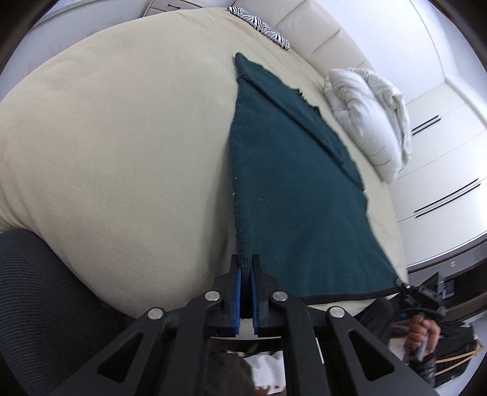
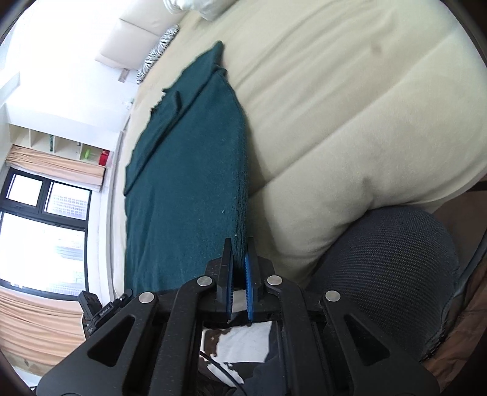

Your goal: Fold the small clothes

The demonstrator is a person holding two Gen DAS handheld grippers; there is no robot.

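1. The cloth (image 1: 292, 189) I hold is dark teal, with a darker, near-black hem.
2. My left gripper (image 1: 246, 268) and right gripper (image 2: 239, 262) are black with blue pads.
3. The bed cover (image 1: 121, 137) is plain pale beige.
4. One pillow (image 1: 261, 26) has black-and-white zebra stripes.
5. The bundled duvet (image 1: 371, 115) is white.
6. The chair back (image 2: 389, 274) is dark grey mesh.
7. The curtains (image 2: 45, 319) are tan-orange.

A dark teal knitted cloth garment (image 1: 292, 189) (image 2: 185, 170) lies stretched long across the beige bed cover, folded lengthwise, its near end lifted off the bed's near edge.
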